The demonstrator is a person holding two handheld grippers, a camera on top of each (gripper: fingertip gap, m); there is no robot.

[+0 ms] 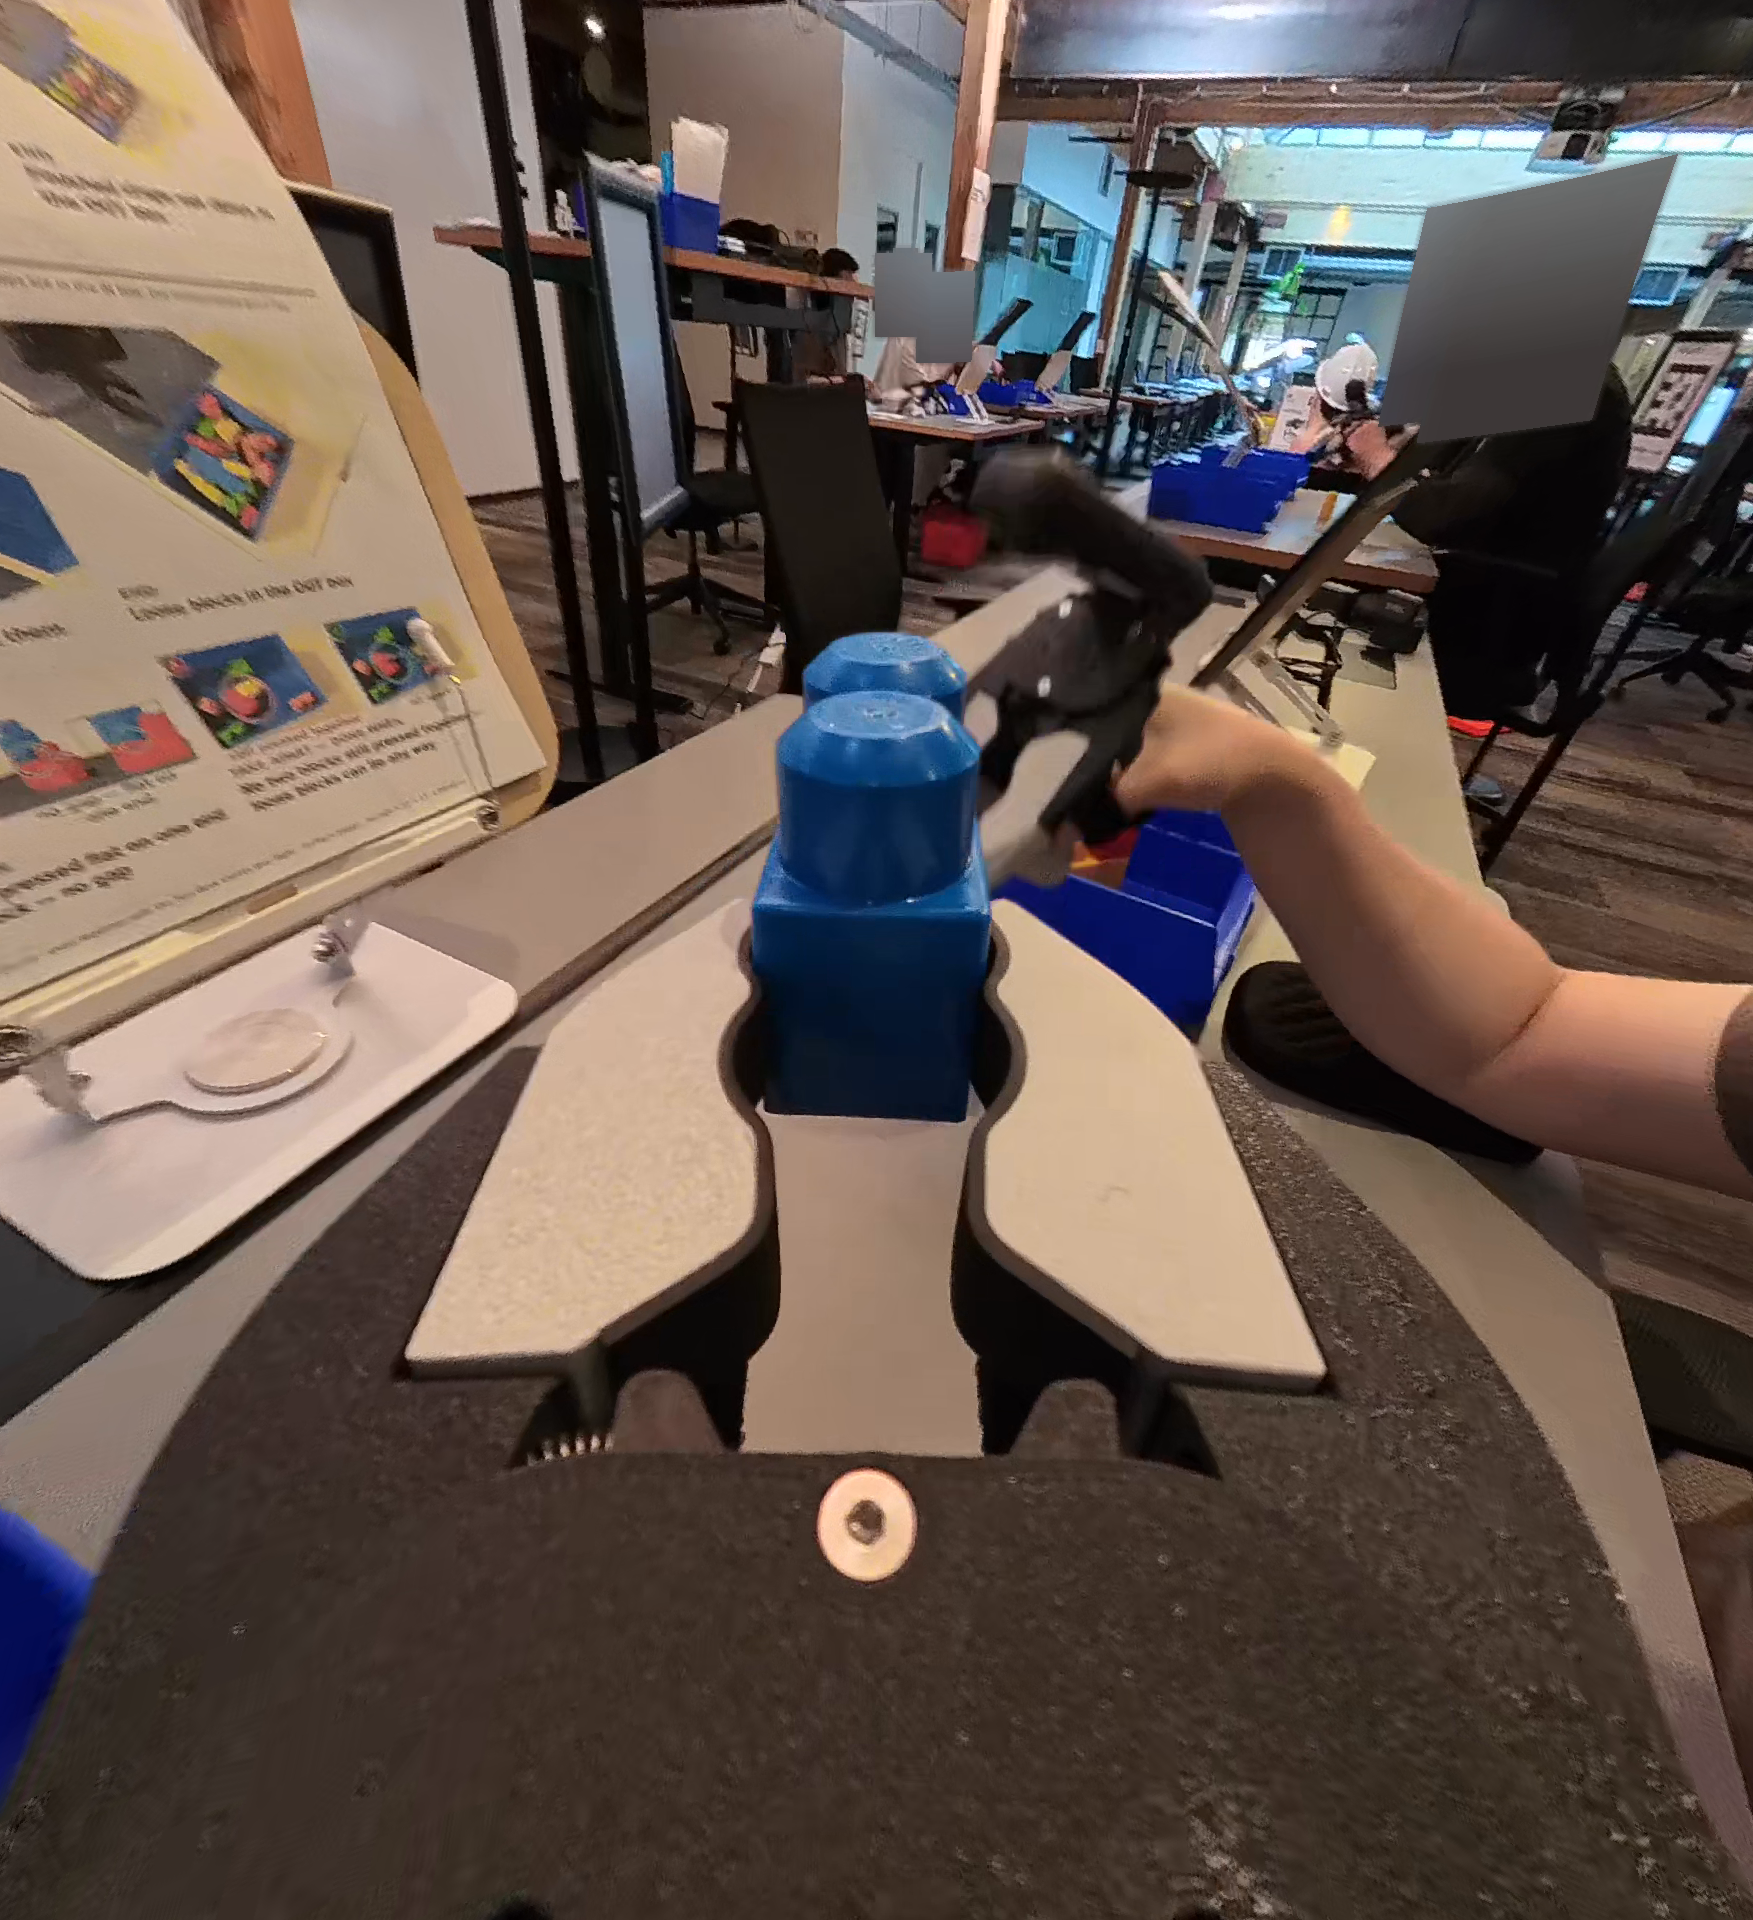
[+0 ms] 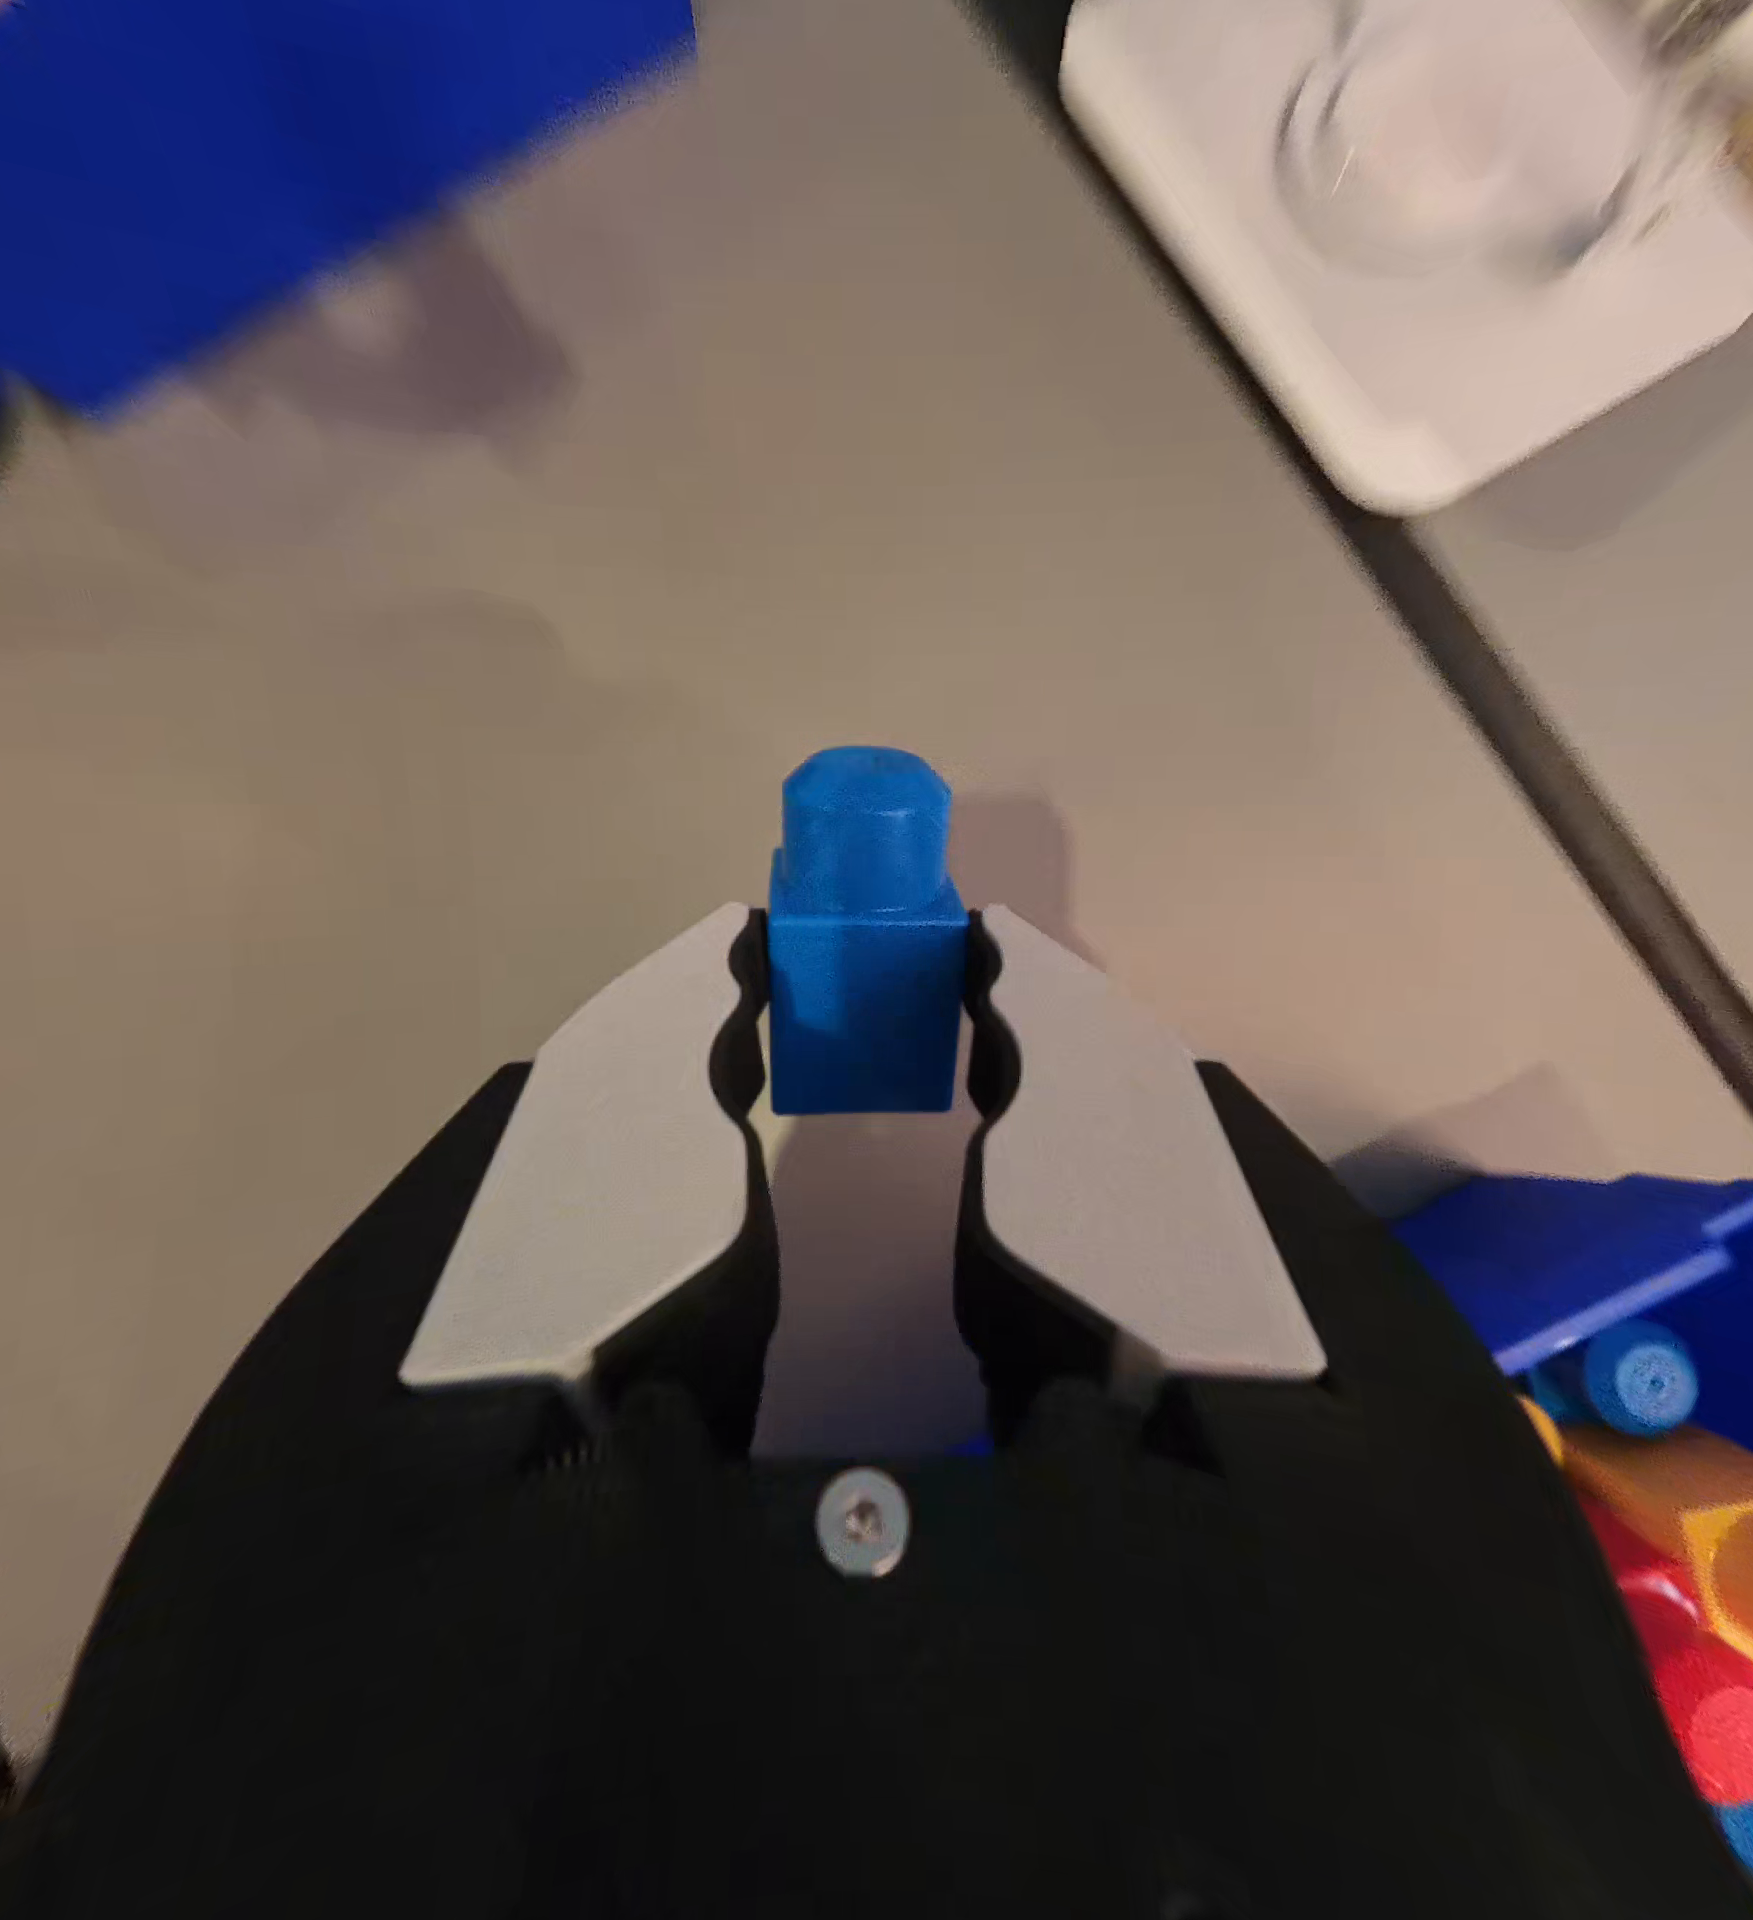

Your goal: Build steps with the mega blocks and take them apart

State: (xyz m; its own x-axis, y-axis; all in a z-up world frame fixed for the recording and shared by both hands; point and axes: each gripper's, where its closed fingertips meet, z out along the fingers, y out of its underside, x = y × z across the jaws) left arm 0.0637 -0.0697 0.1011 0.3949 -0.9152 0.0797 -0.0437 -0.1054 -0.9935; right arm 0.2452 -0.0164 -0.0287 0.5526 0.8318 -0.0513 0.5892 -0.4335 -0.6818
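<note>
- On the far left of the left wrist view we see a tilted instruction board on a white stand, which sits on the grey bench.
- In the middle, our left claw is squeezed tight on a blue two-stud block. Its two grey fingers press the flat sides of the block, and the studs point up.
- This block is up in the air, not on the bench.
- To the right of it we see our right hand holding the other claw tool out over a blue bin.
- In the right wrist view, our right claw is clamped on a small blue one-stud block. It hangs over the bare bench, with the stud pointing away from us.
- At the bottom right is the bin's rim, with red blocks, an orange block and more blue ones inside.
- We think these blocks are light, hard and hollow. They will not bend or break.
- Their sides look smooth, so they could slip or twist if we squeeze at a corner.
- We think the best hold is low on the two flat sides, leaving the stud free so the next block can push on.
- It looks like we are still near the start of building. No steps show on the bench.
</note>
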